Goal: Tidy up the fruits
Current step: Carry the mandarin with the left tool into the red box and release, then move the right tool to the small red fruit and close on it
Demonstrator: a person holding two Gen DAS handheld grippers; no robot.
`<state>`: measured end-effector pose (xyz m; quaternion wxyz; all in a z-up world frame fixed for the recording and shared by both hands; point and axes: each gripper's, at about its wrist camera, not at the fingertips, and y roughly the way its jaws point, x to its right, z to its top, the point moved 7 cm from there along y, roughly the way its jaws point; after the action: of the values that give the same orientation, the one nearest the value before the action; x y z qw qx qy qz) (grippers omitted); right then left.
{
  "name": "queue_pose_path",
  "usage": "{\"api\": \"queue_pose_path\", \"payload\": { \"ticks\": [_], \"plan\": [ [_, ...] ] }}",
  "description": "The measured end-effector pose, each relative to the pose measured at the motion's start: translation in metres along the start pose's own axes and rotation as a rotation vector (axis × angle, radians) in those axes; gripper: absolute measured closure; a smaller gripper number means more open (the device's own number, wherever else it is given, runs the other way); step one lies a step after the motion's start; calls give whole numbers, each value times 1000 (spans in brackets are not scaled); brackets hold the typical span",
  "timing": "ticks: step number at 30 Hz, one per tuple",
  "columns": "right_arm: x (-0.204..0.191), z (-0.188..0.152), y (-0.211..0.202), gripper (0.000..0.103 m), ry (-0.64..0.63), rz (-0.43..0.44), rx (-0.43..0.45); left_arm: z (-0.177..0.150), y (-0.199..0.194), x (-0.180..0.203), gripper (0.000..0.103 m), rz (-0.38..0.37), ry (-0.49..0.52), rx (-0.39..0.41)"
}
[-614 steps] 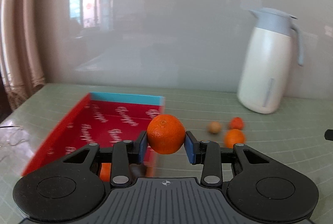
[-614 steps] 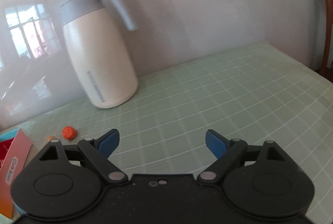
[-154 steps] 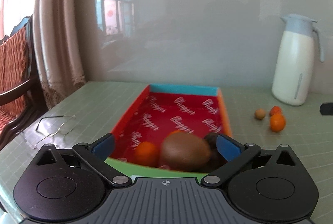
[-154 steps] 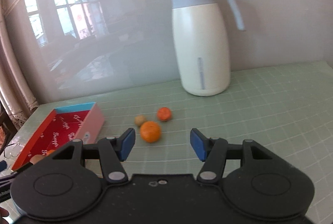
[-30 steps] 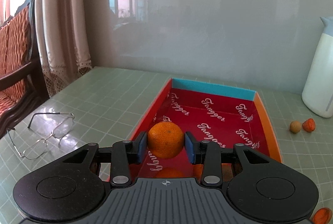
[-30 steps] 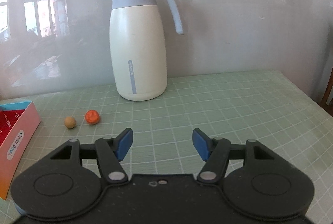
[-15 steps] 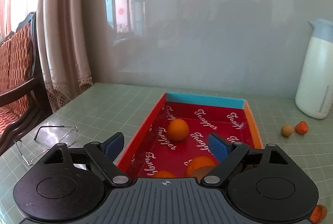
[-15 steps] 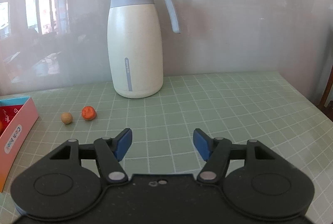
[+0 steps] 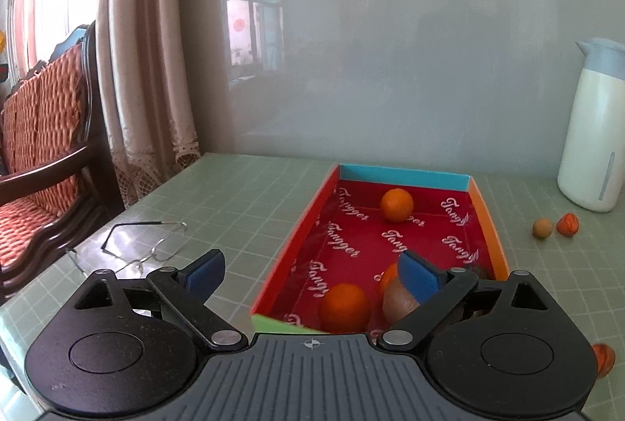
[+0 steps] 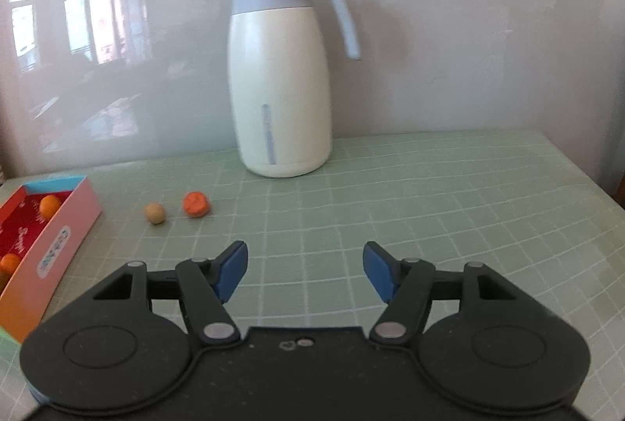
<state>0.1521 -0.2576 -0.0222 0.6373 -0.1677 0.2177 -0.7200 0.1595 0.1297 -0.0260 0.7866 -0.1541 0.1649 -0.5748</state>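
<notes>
An orange (image 9: 397,205) lies loose near the far end of the red box (image 9: 484,210), other fruit heaped at the near end; the left gripper (image 9: 312,270), its jaws having just been opening and now wide apart with nothing between them, hangs above the near end of the box, tilted gently downward. On the green mat, a small tan fruit (image 10: 155,213) and a small red-orange fruit (image 10: 197,204) sit just beside each other, well apart from the box and near the white jug (image 10: 281,77); the right gripper (image 10: 304,270), jaws parted and empty, points down at bare mat short of them. The release looks done; the clean finish is probably to lift clear without nudging the pile, then approach the two small fruits low, one at a time.
</notes>
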Motion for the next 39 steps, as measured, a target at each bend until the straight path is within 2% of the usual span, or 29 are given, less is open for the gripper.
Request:
{"api": "queue_pose_path", "payload": {
  "ticks": [13,17,23,31,35,39],
  "plan": [
    [-49,-12,11,36,-85,47,-30,-6,-1,-30,5,28,-17,-1],
    [-60,-8,34,35,-94,44,-41,-9,4,-45,5,52,-35,-8],
    [-78,1,60,36,-89,56,-33,-14,15,-79,5,126,-77,-12],
    [-84,12,109,35,-107,-2,-50,-28,41,-134,4,234,-159,-60],
    [-82,20,132,29,-103,-16,-72,-33,50,-147,3,278,-163,-68],
    [-86,21,146,29,-115,-11,-77,-35,57,-154,2,292,-164,-80]
  ]
}}
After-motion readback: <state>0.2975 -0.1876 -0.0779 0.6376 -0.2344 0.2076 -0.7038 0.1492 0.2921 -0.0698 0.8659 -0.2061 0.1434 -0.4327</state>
